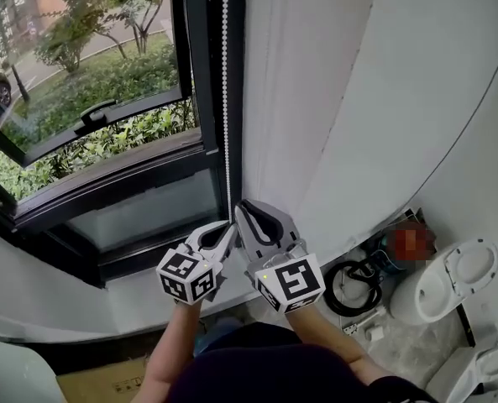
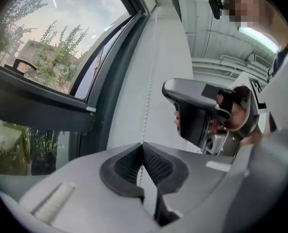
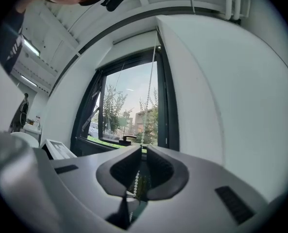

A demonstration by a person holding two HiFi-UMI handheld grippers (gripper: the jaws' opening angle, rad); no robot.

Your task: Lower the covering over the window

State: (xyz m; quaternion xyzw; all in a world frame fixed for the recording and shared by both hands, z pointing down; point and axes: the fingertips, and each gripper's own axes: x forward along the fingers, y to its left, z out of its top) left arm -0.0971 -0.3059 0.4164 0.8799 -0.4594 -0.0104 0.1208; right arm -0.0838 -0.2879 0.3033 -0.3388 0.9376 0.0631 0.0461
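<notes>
Head view: left gripper (image 1: 228, 227) and right gripper (image 1: 241, 208) both pinch the bead chain (image 1: 226, 74), which may slip if yanked sideways.

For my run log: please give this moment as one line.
left gripper: shut on bead chain | right gripper: shut on bead chain | window: not covered

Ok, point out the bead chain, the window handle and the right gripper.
bead chain (image 1: 226, 74), head view, mid-length of the strand.
window handle (image 1: 97, 110), head view, middle of its grip.
right gripper (image 1: 243, 213), head view, between its fingertips.
</notes>
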